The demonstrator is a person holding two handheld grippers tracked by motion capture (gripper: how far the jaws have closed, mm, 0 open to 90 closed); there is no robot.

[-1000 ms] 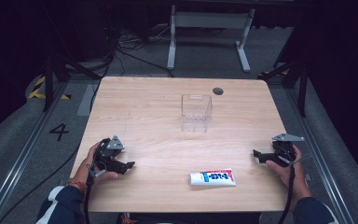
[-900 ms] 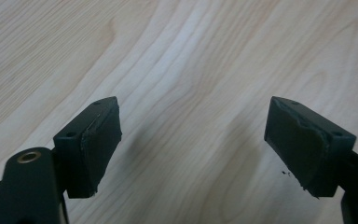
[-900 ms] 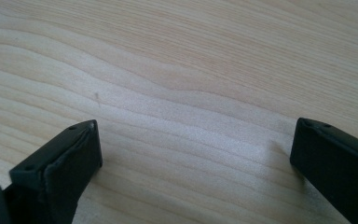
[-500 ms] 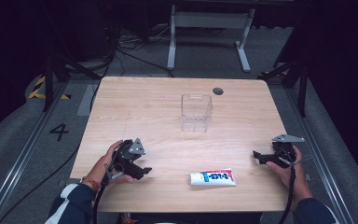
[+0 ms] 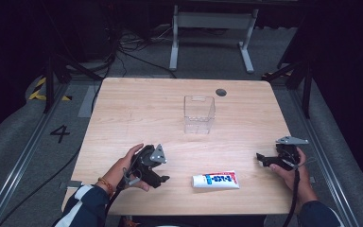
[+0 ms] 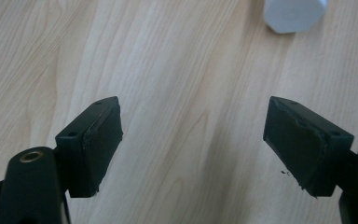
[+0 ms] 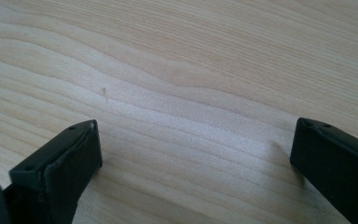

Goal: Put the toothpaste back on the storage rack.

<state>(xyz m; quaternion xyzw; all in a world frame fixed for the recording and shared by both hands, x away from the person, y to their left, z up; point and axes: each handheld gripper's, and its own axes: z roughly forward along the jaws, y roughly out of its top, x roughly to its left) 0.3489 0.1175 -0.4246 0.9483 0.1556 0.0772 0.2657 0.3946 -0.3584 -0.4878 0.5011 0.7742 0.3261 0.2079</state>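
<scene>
Your left gripper (image 5: 163, 178) sits just left of the toothpaste tube (image 5: 216, 180), jaws spread wide, grasping nothing. Your right gripper (image 5: 261, 159) is right of the tube, likewise released. Clear container (image 5: 199, 114) stands beyond the tube, mid-table (image 5: 137, 109).

The person's left hand (image 5: 131, 166), at about seven o'clock in the high view, grips the black two-jaw left gripper (image 5: 163, 178), which points toward three o'clock. Its jaws stand wide apart in the left gripper view. The right hand (image 5: 294, 174), at four o'clock, holds the black right gripper (image 5: 261, 158), pointing toward nine o'clock, jaws likewise spread wide.
</scene>
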